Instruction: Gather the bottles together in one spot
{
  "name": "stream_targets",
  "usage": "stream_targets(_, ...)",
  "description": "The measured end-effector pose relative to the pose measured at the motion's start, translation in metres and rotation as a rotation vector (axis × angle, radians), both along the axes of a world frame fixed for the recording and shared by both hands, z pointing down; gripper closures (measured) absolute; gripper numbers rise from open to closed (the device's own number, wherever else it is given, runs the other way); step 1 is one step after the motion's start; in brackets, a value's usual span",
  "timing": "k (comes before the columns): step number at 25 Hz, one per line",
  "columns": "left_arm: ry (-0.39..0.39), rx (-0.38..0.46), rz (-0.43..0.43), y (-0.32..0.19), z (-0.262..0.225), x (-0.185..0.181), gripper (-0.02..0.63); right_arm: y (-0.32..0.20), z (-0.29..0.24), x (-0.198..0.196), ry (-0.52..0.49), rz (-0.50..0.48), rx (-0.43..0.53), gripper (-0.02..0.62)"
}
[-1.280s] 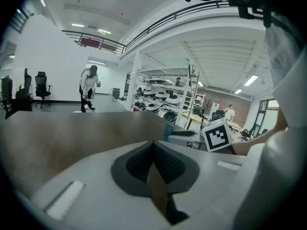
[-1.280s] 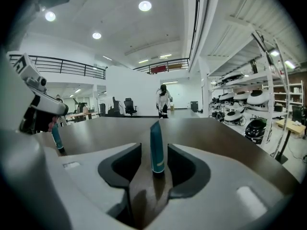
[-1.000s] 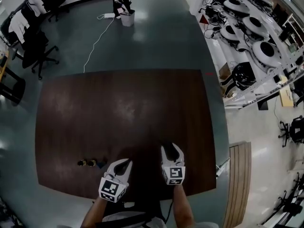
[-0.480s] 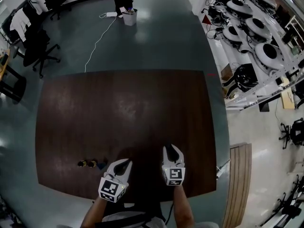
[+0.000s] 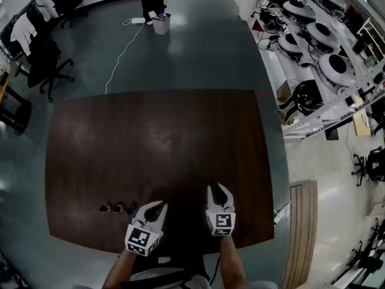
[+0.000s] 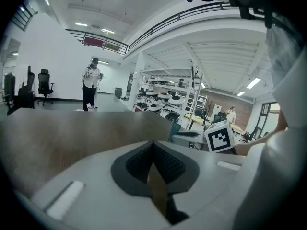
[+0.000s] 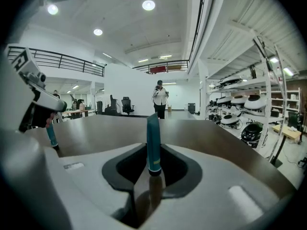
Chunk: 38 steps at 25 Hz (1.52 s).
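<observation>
Teal bottle (image 7: pixel 153 140): stands upright on its dark cap on the bench (image 5: pixel 150 137), close to the bench's near edge and a little right of its middle. Sits pinched between the jaw tips of the right gripper (image 5: pixel 214 189), which is clenched on the lower part after closing in just now. Throws a dim reflection on the bench top directly below.

Left gripper (image 5: pixel 160 207): hangs over the bench's near edge, left of the middle, tilted slightly down toward the bench top. Clenched on nothing, pads meeting at the tips, only brown bench surface showing through the slit behind them.

Other bottles (image 5: pixel 114 208): lined up in a short row farther left along the bench's near edge, toward the near left corner. Among them a second teal bottle (image 7: pixel 50 134), likewise upright on a dark cap; the rest only small dark and yellowish shapes in the head view, too small to tell apart.

Beyond the bench's far edge: grey floor (image 5: pixel 198 53), a standing person (image 7: pixel 159 96), a white bin (image 5: pixel 160 23) and a white cable (image 5: pixel 123 50) trailing toward the bench's far left corner. Off the bench's left side: black office chairs (image 5: pixel 45 59). Off the bench's right side: shelving (image 5: pixel 328 41) loaded with round white devices, and a wooden board (image 5: pixel 304 233) lying by the near right corner
</observation>
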<state>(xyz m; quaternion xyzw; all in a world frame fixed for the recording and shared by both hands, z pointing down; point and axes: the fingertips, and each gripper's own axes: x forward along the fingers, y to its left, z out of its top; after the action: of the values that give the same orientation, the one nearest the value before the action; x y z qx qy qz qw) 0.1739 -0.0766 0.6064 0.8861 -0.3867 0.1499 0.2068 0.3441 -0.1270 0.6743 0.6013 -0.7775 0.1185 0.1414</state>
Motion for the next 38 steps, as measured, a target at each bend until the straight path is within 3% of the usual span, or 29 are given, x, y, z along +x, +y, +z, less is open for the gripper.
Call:
stream_targets(12, 0.022, 0.048, 0.023, 0.016, -0.026, -0.02, 0.607, 0.027, -0.053, 0.0, 0.014, 0.074, 0.066, 0.508)
stream_targets(20, 0.046, 0.091, 0.053, 0.033, -0.051, -0.039, 0.607, 0.062, -0.084, -0.024, 0.027, 0.091, 0.093, 0.509)
stream_targets(29, 0.052, 0.116, 0.065, 0.058, -0.063, -0.063, 0.607, 0.1, -0.111, -0.058, 0.03, 0.065, 0.113, 0.509)
stream_targets(38, 0.054, 0.123, 0.019, 0.069, -0.063, -0.101, 0.607, 0.117, -0.113, -0.114, 0.012, -0.029, 0.123, 0.509)
